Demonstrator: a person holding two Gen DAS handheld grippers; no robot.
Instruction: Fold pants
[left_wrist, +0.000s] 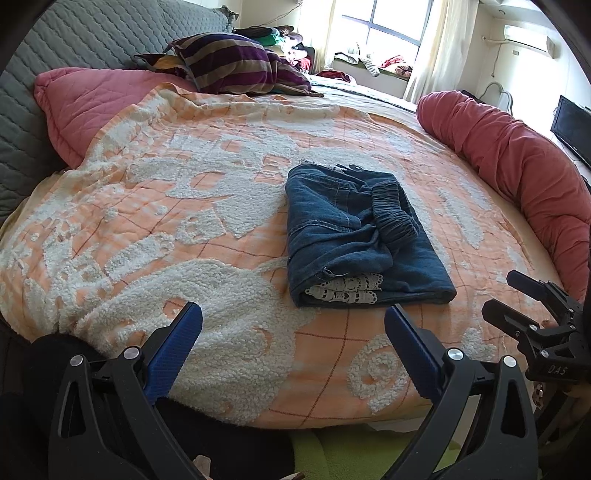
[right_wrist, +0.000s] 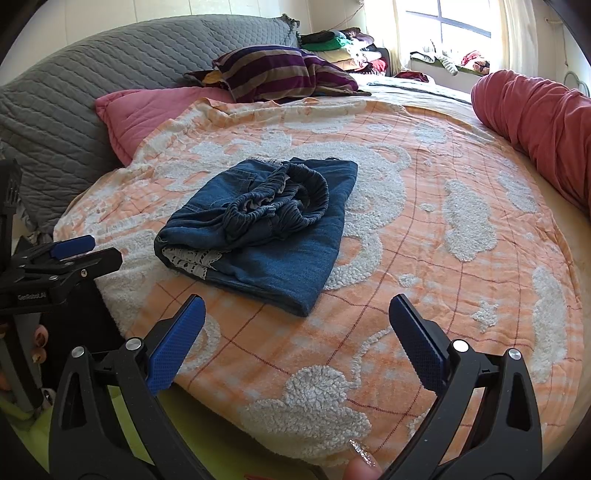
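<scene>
Folded denim pants (left_wrist: 364, 236) lie on the bedspread (left_wrist: 207, 229), ahead of both. Left gripper (left_wrist: 293, 345): wide open, empty, pants ahead-right. Right gripper (right_wrist: 297, 334): same, pants ahead-left. Neither is clearly nearer.

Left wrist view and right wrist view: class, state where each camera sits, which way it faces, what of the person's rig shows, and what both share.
Left wrist view: on the left gripper, facing across the orange-and-white blanket; the right gripper shows at the right edge.
Right wrist view: on the right gripper, facing likewise; the left gripper shows at the left edge, a fingertip below.
Shared: folded blue denim pants, striped purple pillow.
</scene>
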